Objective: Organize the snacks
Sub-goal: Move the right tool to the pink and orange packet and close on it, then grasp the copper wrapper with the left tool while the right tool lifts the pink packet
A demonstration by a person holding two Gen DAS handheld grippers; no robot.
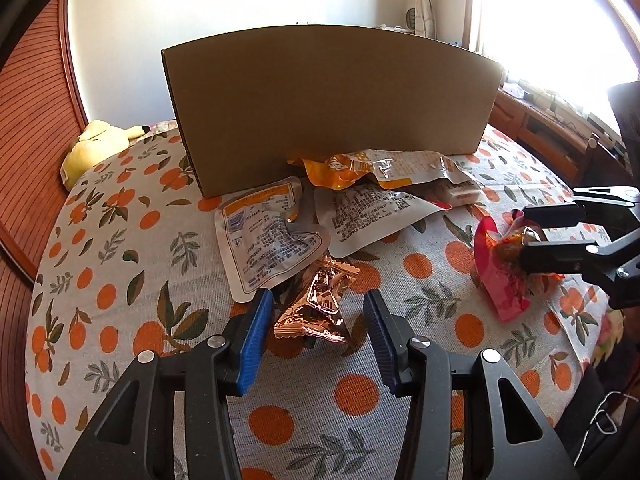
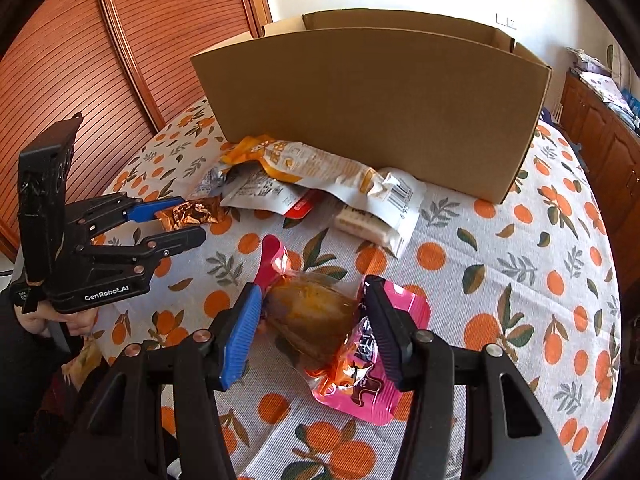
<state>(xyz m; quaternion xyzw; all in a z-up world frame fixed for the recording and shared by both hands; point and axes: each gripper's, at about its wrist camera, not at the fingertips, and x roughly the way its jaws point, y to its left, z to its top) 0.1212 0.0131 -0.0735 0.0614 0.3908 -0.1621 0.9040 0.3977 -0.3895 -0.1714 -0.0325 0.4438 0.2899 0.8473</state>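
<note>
Snacks: a heap of packets (image 1: pixel 360 200) lies on my bed (image 1: pixel 120 280), against the box front.
Box: cardboard box (image 2: pixel 372 96) stands upright; its inside is hidden from me.
Left tongs (image 1: pixel 316 320): spread wide around a copper foil packet (image 1: pixel 316 308), pads not touching it.
Right tongs (image 2: pixel 316 324): clenched on a pink packet (image 2: pixel 360 364), just above the bedspread.

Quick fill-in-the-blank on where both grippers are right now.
1. The left gripper straddles a ____-coloured foil snack packet.
2. The right gripper is around a pink plastic snack pouch lying on the ____-patterned cloth.
3. The brown cardboard box stands ____ the snack pile.

Missing: copper; orange; behind
</note>
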